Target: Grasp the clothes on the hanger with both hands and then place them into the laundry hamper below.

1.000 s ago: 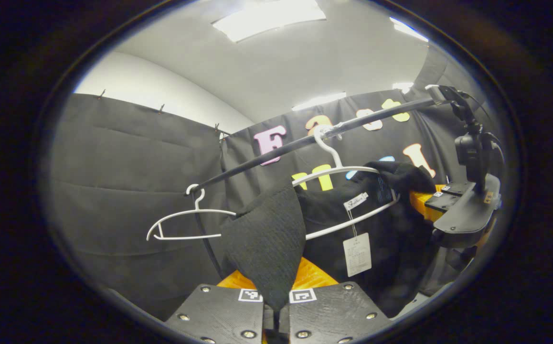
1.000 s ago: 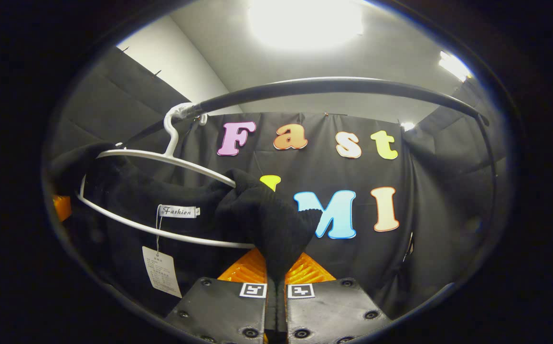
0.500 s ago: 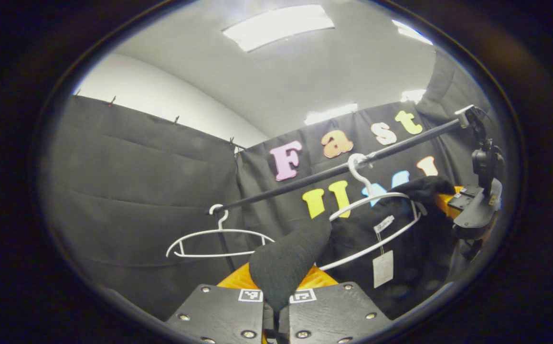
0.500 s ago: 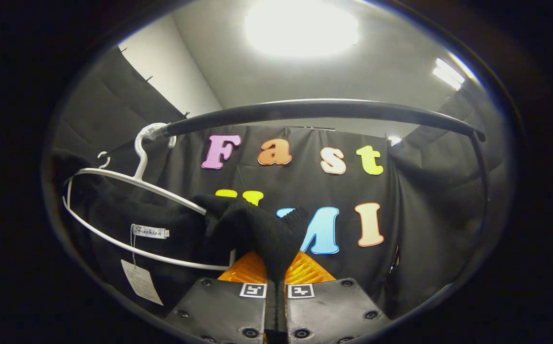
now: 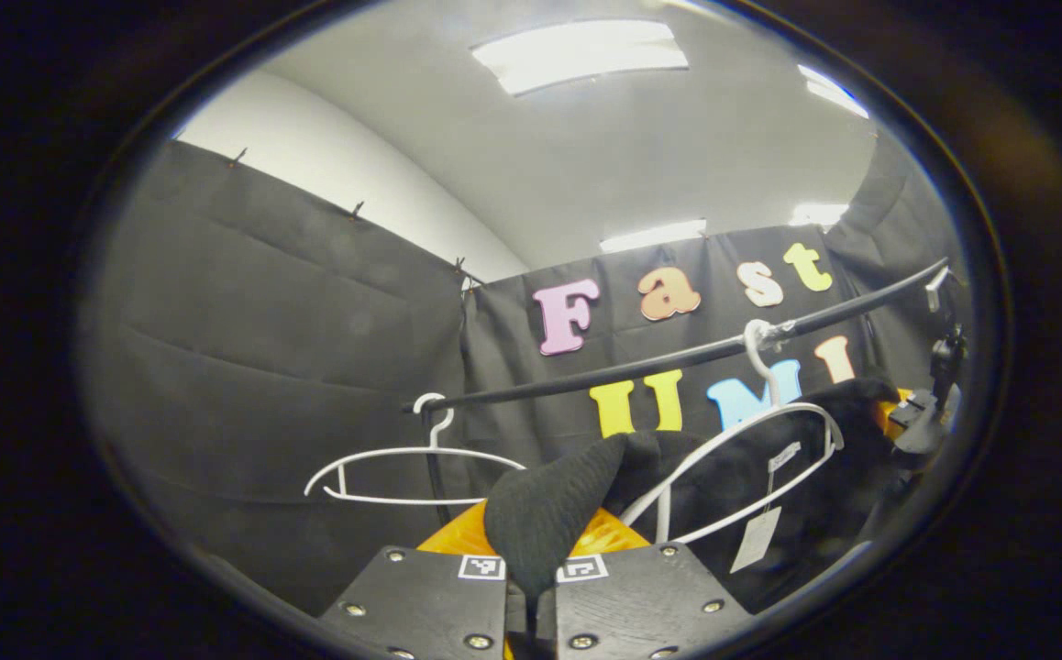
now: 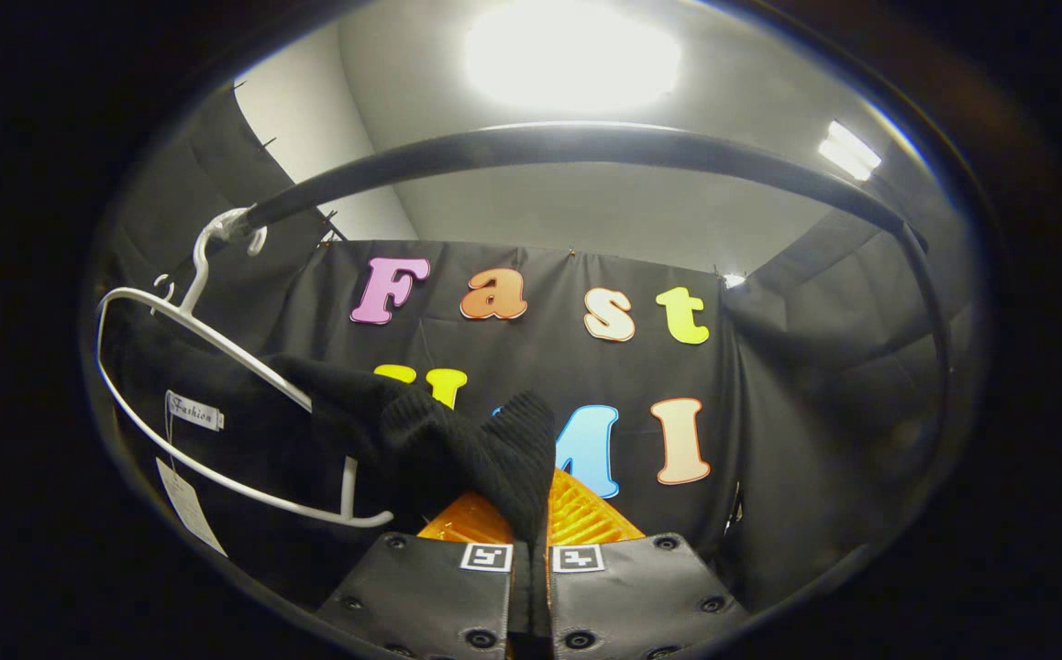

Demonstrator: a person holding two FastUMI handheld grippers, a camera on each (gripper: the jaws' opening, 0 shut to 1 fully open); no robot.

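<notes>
In the left gripper view, the left gripper has a fold of the garment pinched between its fingers, the cloth rising just ahead of the fingertips. Ahead and to the right of the fingers the garment's body hangs behind the loaded hanger, whose hook sits on the rail above. A paper tag dangles below that hanger. An empty hanger hangs from the rail to the left of the fingers. The right gripper lies far right, touching the garment.

In the right gripper view, the cloth runs from between the fingers up and left to the hanger.
</notes>
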